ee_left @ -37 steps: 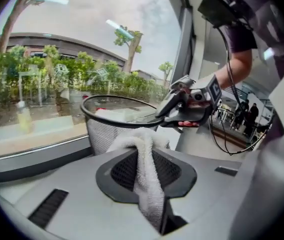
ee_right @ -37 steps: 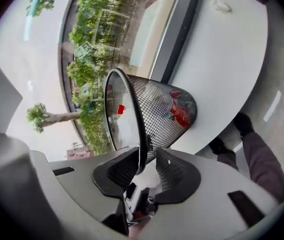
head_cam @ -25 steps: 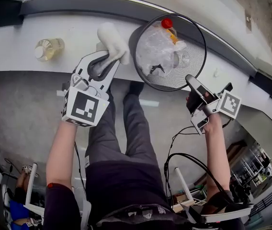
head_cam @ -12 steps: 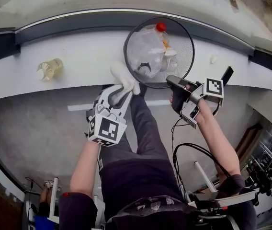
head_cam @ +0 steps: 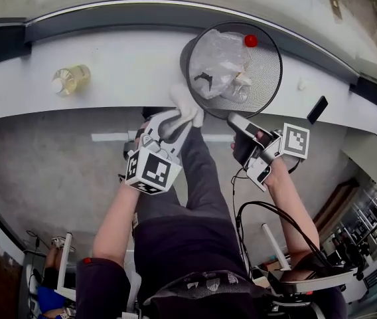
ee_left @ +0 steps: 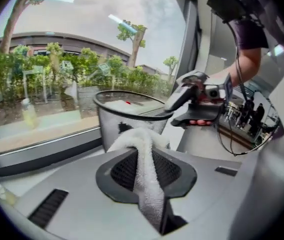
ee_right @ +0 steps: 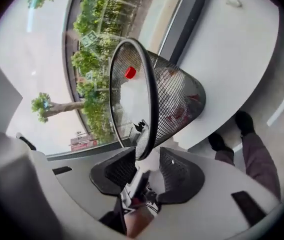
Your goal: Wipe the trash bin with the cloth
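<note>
While your left gripper (head_cam: 175, 122) clamps the white terry cloth (head_cam: 187, 106) beside the black wire-mesh bin (head_cam: 269, 65), your right gripper's (ee_right: 149, 165) half-open jaws straddle its rim. They have just been opening.

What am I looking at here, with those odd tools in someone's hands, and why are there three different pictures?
There is no robot here: a person holds a hand-worked claw in each hand. The top-down picture comes from a camera on the person's head. The other two come from cameras riding on each claw. On the white ledge stands a black mesh trash bin with crumpled plastic inside, and a bottle of yellowish liquid lies further left. The left claw is clamped on a white cloth. The right claw straddles the bin's rim. Its jaws have just been opening, and they do not seem to squeeze it.
</note>
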`<state>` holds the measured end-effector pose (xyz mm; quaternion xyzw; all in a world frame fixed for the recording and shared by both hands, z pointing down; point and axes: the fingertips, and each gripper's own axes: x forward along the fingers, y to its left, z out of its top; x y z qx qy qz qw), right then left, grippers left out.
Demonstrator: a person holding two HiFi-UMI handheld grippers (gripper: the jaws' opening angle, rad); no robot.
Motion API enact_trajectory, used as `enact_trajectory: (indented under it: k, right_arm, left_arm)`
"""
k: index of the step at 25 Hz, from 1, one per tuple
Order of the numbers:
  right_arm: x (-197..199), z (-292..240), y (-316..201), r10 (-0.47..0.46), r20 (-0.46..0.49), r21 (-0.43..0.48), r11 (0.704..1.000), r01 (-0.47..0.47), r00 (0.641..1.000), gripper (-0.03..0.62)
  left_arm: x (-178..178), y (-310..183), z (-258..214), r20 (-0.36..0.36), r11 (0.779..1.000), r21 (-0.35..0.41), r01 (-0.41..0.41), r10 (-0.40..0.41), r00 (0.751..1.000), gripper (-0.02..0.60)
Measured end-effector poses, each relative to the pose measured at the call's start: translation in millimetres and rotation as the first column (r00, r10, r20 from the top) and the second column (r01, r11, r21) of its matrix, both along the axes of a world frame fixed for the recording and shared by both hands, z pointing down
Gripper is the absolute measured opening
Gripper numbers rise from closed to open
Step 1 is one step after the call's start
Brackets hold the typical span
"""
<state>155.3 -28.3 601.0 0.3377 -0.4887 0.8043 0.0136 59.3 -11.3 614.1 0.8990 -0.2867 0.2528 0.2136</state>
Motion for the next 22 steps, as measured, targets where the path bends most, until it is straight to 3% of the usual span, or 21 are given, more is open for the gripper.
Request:
enact_trajectory:
  k: [3, 5, 9, 13, 16, 17, 18, 20, 22]
  right_arm:
    - [1.7, -22.5, 16.2, -0.033, -0.041, 0.041, 0.999, 0.034, 0.999, 0.129]
    - [27.3, -22.9, 9.9, -0.074, -0.151, 0.089, 0.992, 0.088, 0.986, 0.13]
    - [82.5, -15.3, -26.5, -0.124, -0.4, 0.183, 0.96, 0.212, 0.908, 0.238]
    - [65.5, 6.1, -48.5, -0.205, -0.388, 0.162, 0.945, 0.285, 0.899, 0.239]
    - [58.9, 15.1, -49.1, -0.255, -0.488, 0.114, 0.93, 0.351, 0.835, 0.221]
    - [61.2, 15.2, -46.9, -0.232, -0.515, 0.104, 0.939, 0.329, 0.825, 0.158]
    - [63.5, 15.1, -44.5, -0.181, -0.514, 0.099, 0.958, 0.268, 0.838, 0.143]
    - [62.7, 16.1, -38.3, -0.045, -0.447, 0.079, 0.993, 0.089, 0.893, 0.124]
    - [49.9, 17.0, -25.4, 0.038, -0.377, 0.024, 0.999, -0.031, 0.925, 0.12]
  left_arm:
    - [-73.5, -27.6, -11.2, 0.016, 0.982, 0.034, 0.184, -0.185, 0.983, 0.055]
    - [-93.4, -51.2, -13.0, 0.023, 0.969, 0.066, 0.238, -0.24, 0.97, 0.055]
    - [-79.2, -76.3, 7.8, 0.051, 0.98, 0.095, 0.176, -0.182, 0.982, 0.055]
    - [-53.0, -65.8, 36.7, 0.055, 0.994, 0.034, 0.108, -0.109, 0.992, 0.055]
    - [-45.1, -48.7, 31.9, 0.037, 0.993, 0.008, 0.116, -0.116, 0.993, 0.055]
    - [-39.9, -40.2, 28.1, 0.035, 0.995, 0.005, 0.099, -0.099, 0.994, 0.055]
    - [-33.9, -30.6, 24.4, 0.032, 0.997, 0.002, 0.077, -0.077, 0.997, 0.055]
    - [-23.4, -10.1, 16.5, 0.02, 0.999, -0.01, 0.039, -0.038, 0.999, 0.055]
    - [-18.5, 9.4, 7.8, -0.009, 0.999, -0.026, 0.019, -0.019, 1.0, 0.055]
